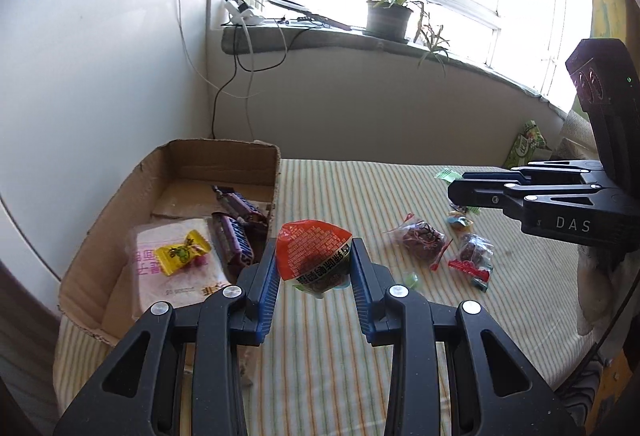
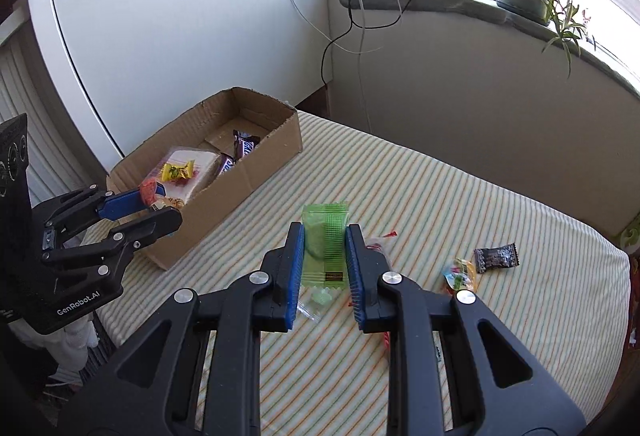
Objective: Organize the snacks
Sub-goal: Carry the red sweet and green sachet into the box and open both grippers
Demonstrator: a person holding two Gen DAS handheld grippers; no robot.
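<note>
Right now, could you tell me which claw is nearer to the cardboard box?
Left. The left claw, holding an orange packet, is at the cardboard box's near corner; the right claw, holding a green packet, is over the striped cloth.

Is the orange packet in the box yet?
Not yet. The left tongs hold the orange packet in the air just outside the box, near its open top.
</note>
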